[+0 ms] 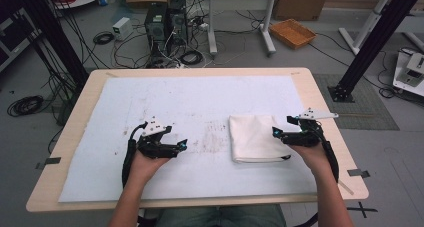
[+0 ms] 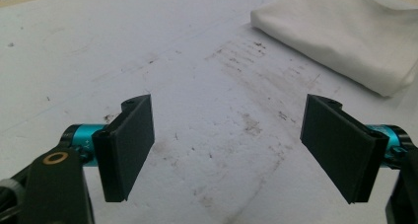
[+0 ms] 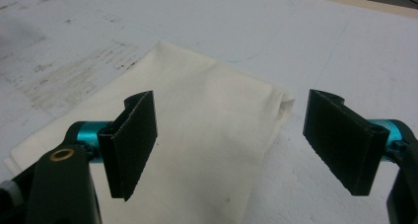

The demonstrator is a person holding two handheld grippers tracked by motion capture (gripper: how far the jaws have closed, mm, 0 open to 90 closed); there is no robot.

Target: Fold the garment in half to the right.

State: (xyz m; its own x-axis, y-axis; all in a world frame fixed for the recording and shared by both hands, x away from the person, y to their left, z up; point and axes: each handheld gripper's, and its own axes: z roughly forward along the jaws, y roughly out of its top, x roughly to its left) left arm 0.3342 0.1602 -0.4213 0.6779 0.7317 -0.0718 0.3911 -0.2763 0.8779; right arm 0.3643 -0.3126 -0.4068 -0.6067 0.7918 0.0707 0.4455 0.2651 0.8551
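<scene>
**Folded cloth on mat, both grippers spread**

On the table [image 1: 325,94], a white mat [image 1: 200,97] is laid over most of the top, w/ a folded cream cloth [image 1: 254,137] resting flat on its right half. Grey scuff marks [image 1: 212,137] are seen on the mat just left of the cloth. The right gripper [image 1: 276,133] is held at the cloth's right edge, pointing left across it; jaws are spread wide, nothing pinched. From the right gripper view, the cloth [image 3: 197,135] is seen below and between the jaws, its folded corner toward the right jaw, pads not pressing on it. The left gripper [image 1: 183,145] is held over bare mat, well apart from the cloth, jaws likewise spread w/ nothing between. In the left gripper view the cloth [image 2: 345,31] lies at upper right, beyond the scuffed patch.
</scene>
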